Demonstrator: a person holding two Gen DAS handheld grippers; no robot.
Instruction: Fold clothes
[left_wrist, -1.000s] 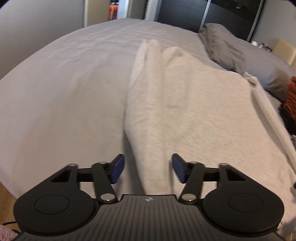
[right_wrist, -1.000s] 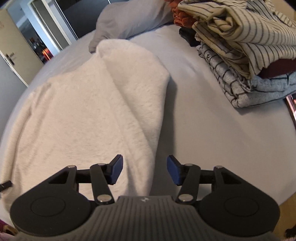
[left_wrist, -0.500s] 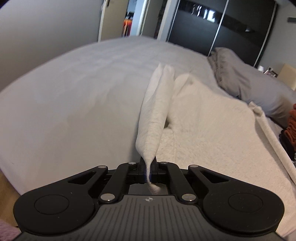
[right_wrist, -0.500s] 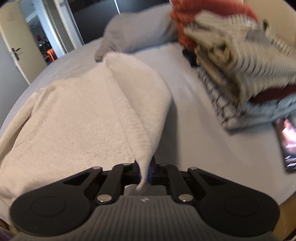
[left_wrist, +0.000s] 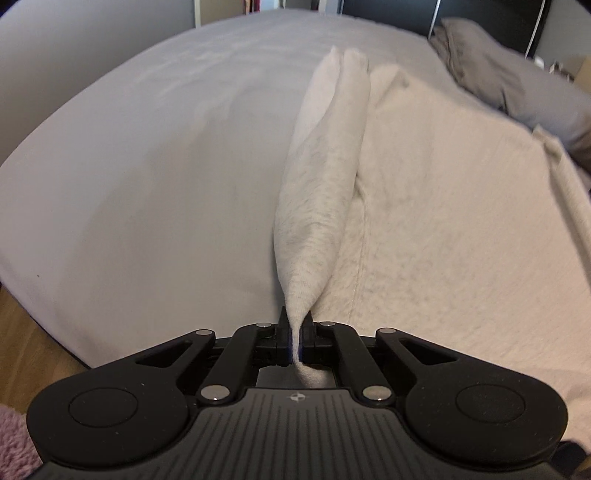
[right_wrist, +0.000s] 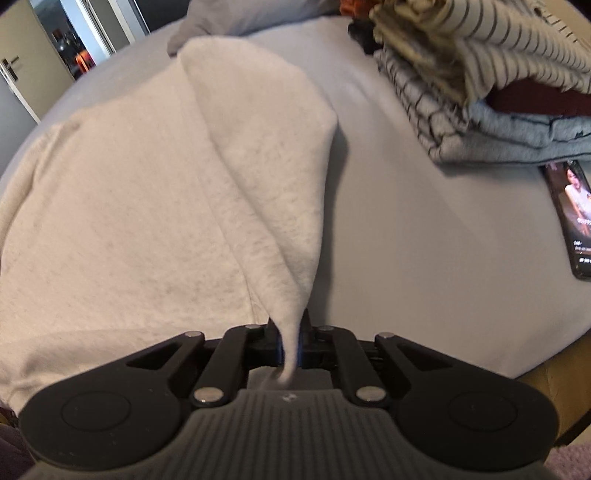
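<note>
The cream sweater (left_wrist: 436, 221) lies spread on the bed (left_wrist: 147, 147), and each near corner is pinched. The left hand-held gripper (left_wrist: 295, 341) is closed tight on the left edge, and the right hand-held gripper (right_wrist: 290, 345) is closed tight on the right edge — both lift a thin ridge of cloth off the bed.

Only a small bit of cloth sits between each pair of pads. A quick pull could make a corner slip out, and then the fold would flop down crooked. The fabric looks thick and fluffy, so it may sag in the middle if the two hands drift apart. Pulling one side harder than the other could drag the whole sweater across the sheet.

The right view shows a stack of folded clothes (right_wrist: 480, 81) at the far right and a phone (right_wrist: 572, 221) lying near the bed's right edge — a wide swing could bump them. The left view shows neither of those clearly, but it shows a grey pillow (left_wrist: 509, 77) at the far right and the wooden floor (left_wrist: 33, 332) at the near left.
</note>
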